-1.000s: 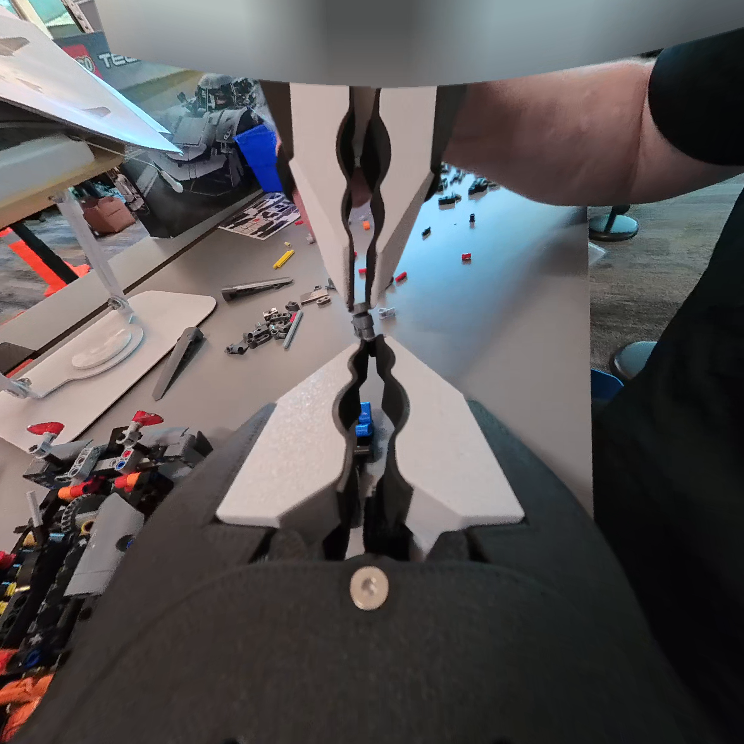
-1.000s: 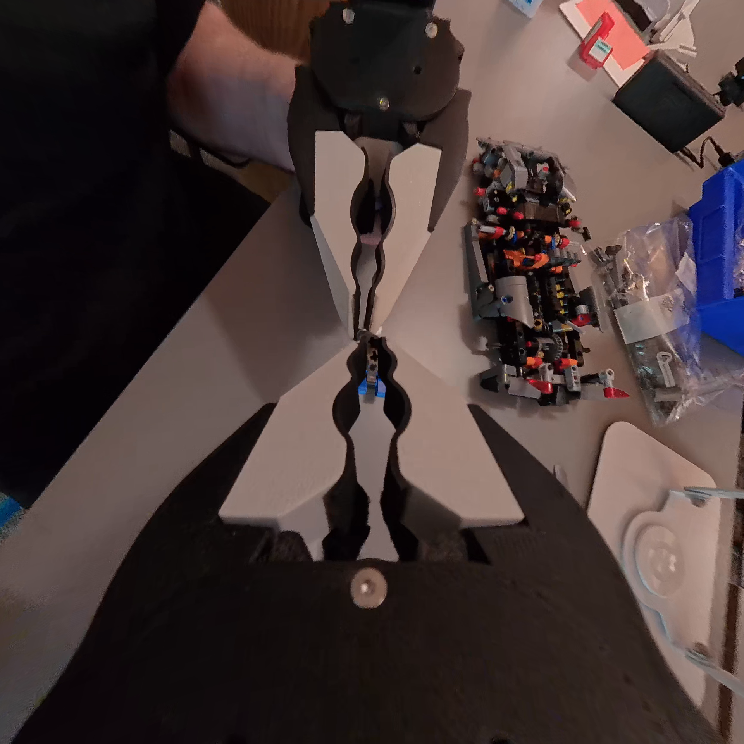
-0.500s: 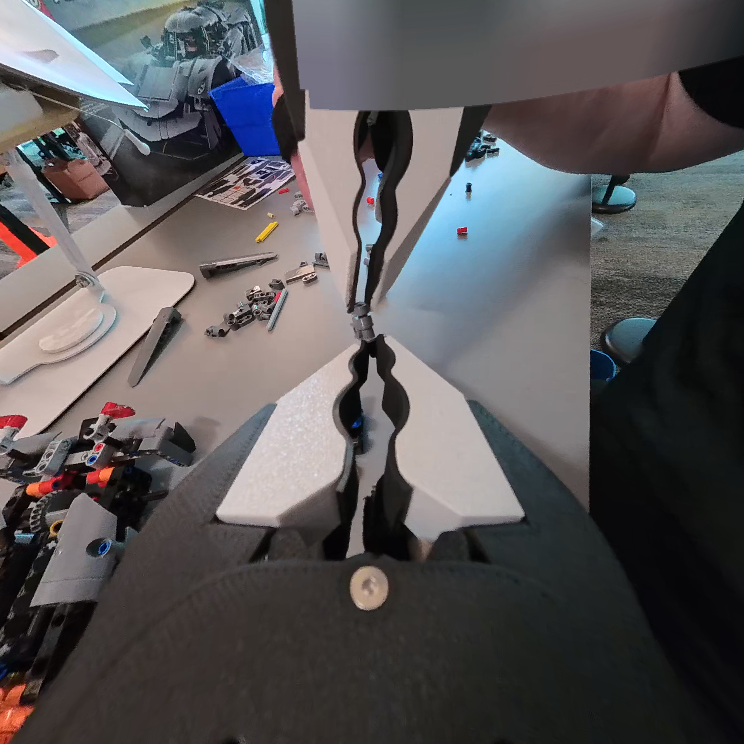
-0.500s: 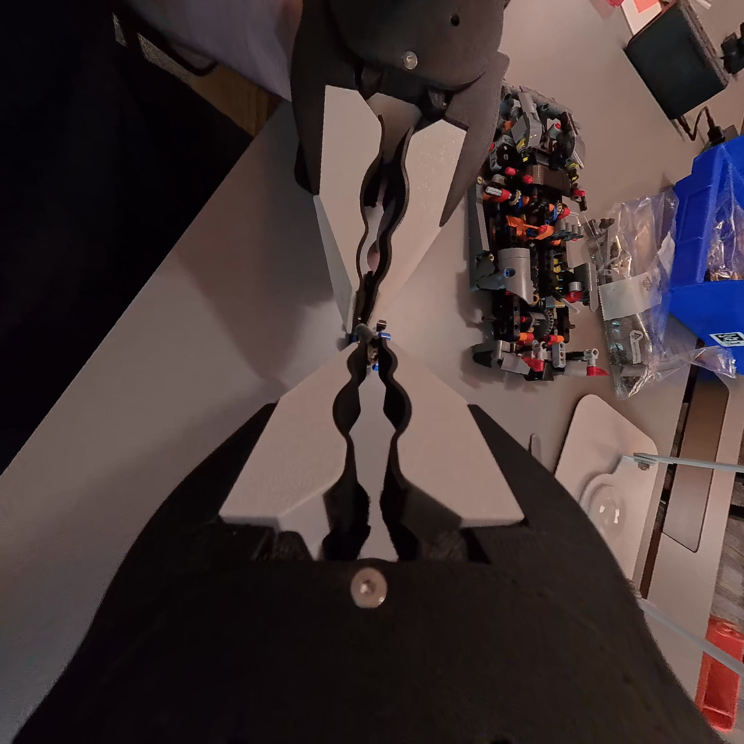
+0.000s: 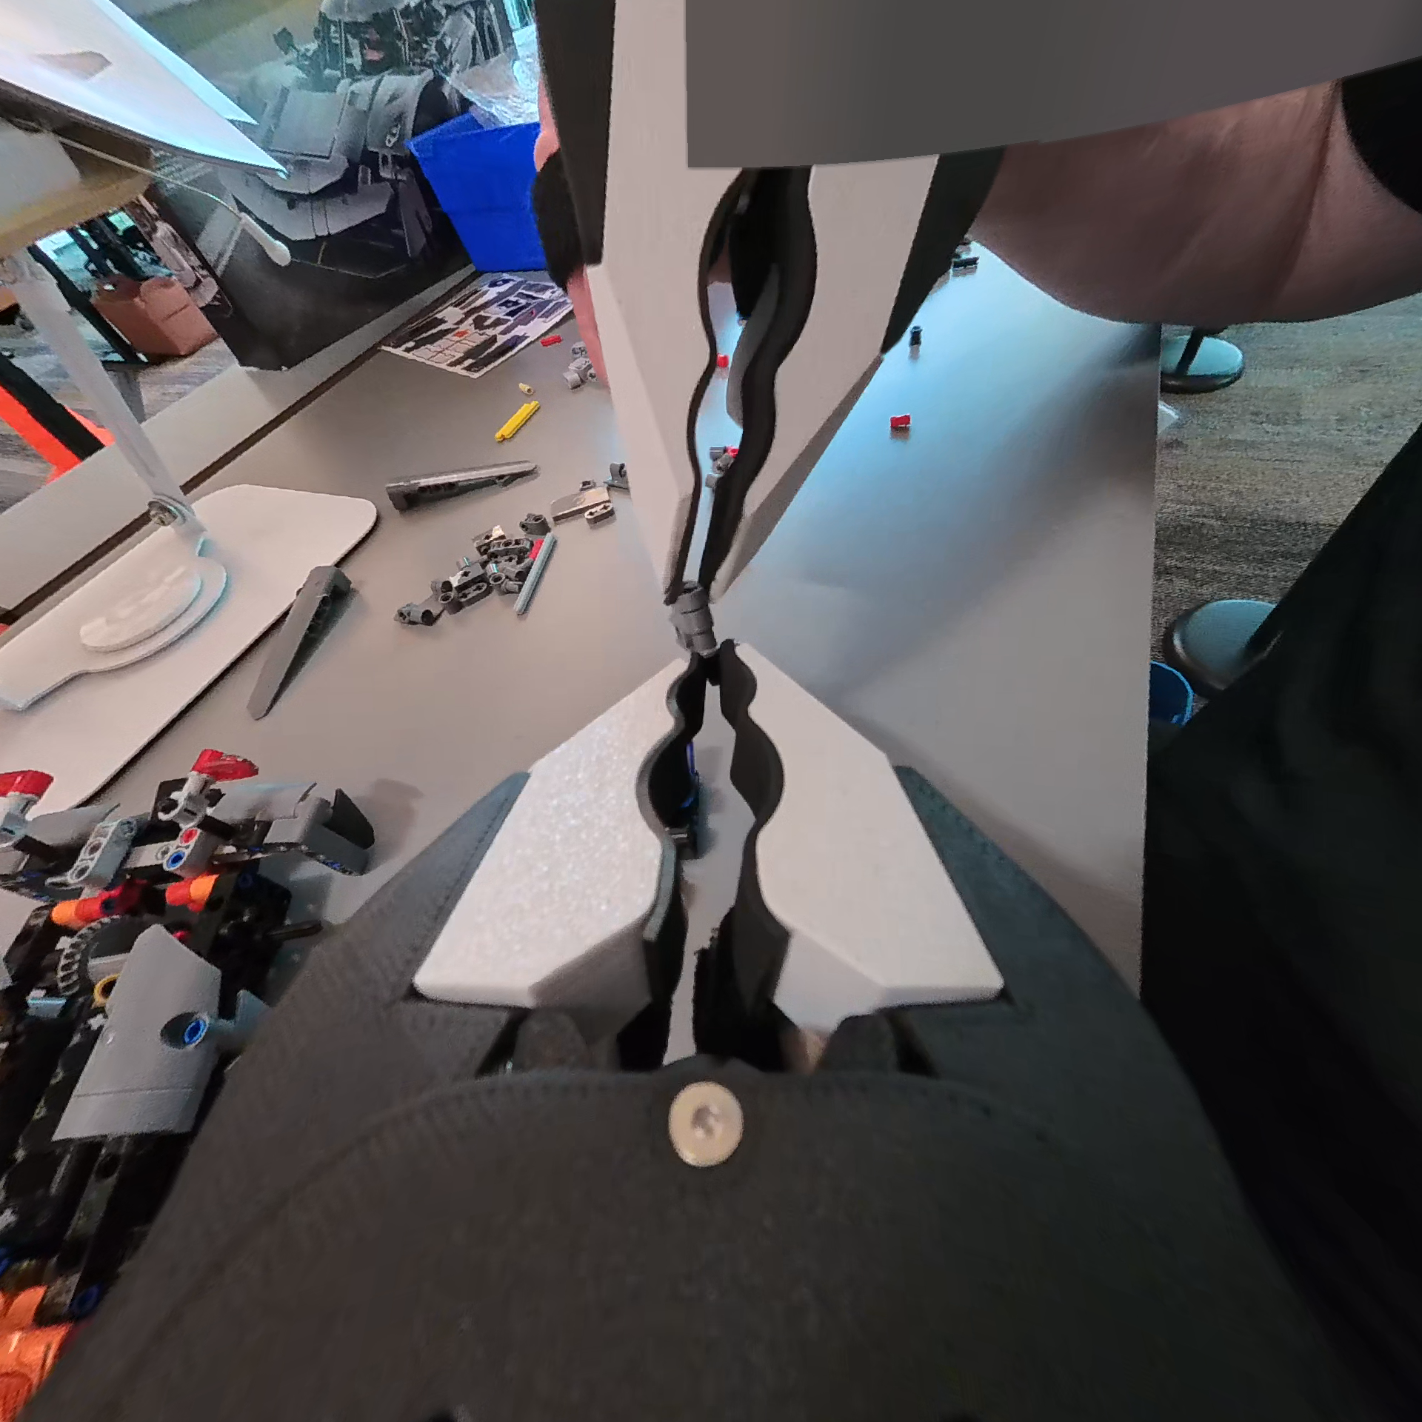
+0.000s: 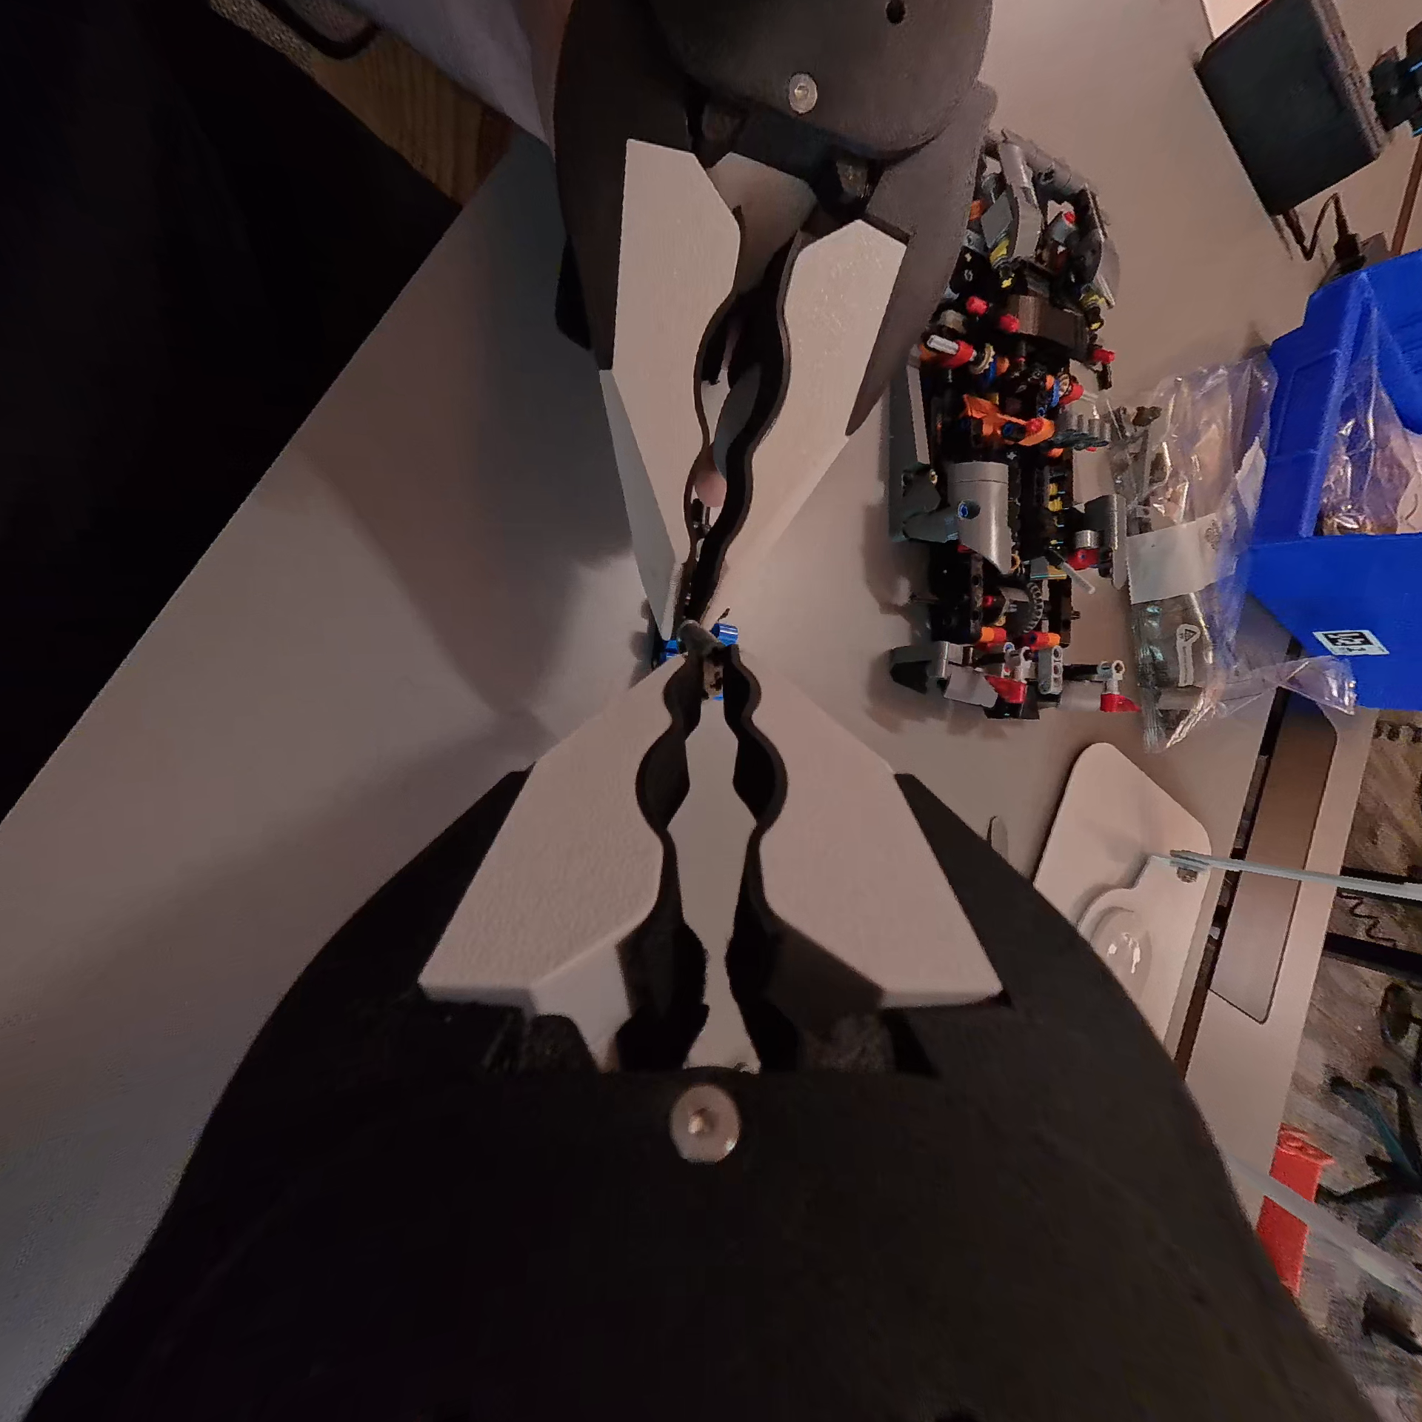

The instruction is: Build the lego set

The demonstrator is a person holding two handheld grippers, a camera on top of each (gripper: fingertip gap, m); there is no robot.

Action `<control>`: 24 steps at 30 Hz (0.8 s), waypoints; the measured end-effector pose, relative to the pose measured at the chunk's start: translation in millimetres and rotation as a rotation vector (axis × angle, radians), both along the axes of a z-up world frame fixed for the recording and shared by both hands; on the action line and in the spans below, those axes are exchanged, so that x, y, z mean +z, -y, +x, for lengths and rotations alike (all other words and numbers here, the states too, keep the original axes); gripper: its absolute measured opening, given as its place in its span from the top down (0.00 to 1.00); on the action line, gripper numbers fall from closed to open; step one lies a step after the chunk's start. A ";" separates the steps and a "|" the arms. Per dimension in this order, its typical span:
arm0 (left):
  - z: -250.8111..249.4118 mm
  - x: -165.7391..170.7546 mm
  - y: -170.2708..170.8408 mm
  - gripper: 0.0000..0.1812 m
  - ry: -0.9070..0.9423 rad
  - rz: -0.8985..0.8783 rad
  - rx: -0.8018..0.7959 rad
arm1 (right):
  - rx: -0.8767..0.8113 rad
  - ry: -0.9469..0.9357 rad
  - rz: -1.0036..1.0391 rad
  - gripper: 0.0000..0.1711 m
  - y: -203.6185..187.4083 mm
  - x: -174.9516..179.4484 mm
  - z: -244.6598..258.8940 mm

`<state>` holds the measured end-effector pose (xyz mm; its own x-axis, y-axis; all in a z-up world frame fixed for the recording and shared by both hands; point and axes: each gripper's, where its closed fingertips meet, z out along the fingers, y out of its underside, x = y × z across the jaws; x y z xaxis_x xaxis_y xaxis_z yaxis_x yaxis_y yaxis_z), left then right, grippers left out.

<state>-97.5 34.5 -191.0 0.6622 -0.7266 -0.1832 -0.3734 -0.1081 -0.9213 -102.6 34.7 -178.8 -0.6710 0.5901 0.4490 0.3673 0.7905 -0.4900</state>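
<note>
My two grippers meet tip to tip above the grey table [image 5: 962,615]. My left gripper [image 5: 706,662] is shut on a black beam with blue pins [image 5: 685,785] that sits in the gap between its fingers. My right gripper [image 5: 692,589] comes down from the top of the left wrist view, shut on a small grey connector [image 5: 692,619]. In the right wrist view my right gripper [image 6: 704,658] holds the connector [image 6: 709,669] against the blue pins [image 6: 723,635] at the tips of my left gripper [image 6: 687,615]. The partly built model [image 5: 154,885] lies on the table and also shows in the right wrist view [image 6: 1000,500].
Loose grey parts [image 5: 485,569], two dark panels [image 5: 296,639], a yellow axle [image 5: 517,421] and a sticker sheet [image 5: 485,323] lie on the table. There is also a white stand base [image 5: 192,569], a blue bin [image 6: 1354,462] and a bag of parts [image 6: 1200,539]. The table edge [image 5: 1150,615] runs close on the right. Left and right tips are no more than a few centimetres apart. The partly built model [image 5: 154,885] is about equally far from each gripper, around 20 cm. Look for it in the right wrist view [image 6: 1013,641] too.
Both grippers stayed shut and tip to tip. They swung together, with the opposite gripper now closer and more tilted in each view. The blue pins now sit right at the tips.
</note>
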 end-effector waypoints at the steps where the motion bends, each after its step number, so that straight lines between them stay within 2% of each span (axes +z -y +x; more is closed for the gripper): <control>1: 0.2 -0.5 0.2 1.00 0.003 -0.006 -0.003 | 0.000 0.000 0.006 0.99 0.0 -0.4 0.0; 6: 0.8 -4.6 -1.4 1.00 -0.008 -0.032 -0.004 | -0.016 0.000 -0.011 0.96 -1.3 -2.8 -0.1; 9: -0.4 10.0 -2.7 1.00 0.101 -0.030 -0.015 | -0.048 -0.084 -0.062 0.89 -2.8 13.8 -2.9; 11: 0.5 16.3 -4.6 1.00 0.150 -0.032 -0.009 | -0.070 -0.134 -0.071 0.79 -3.0 26.5 -2.4; 16: 4.2 46.5 -1.5 1.00 0.394 -0.099 -0.064 | -0.131 -0.228 0.061 0.74 -2.5 33.8 2.4; 18: 6.4 56.6 -0.9 1.00 0.465 -0.112 -0.080 | -0.173 -0.278 0.138 0.74 -5.0 37.0 0.9; 24: 19.6 69.3 2.0 1.00 0.537 -0.115 -0.098 | -0.257 -0.405 0.202 0.86 -3.2 52.8 3.9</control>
<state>-77.8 32.5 -121.7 0.5690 -0.7849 0.2454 0.1321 -0.2072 -0.9693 -98.7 37.9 -126.0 -0.2643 0.5873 0.7650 0.3743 0.7935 -0.4799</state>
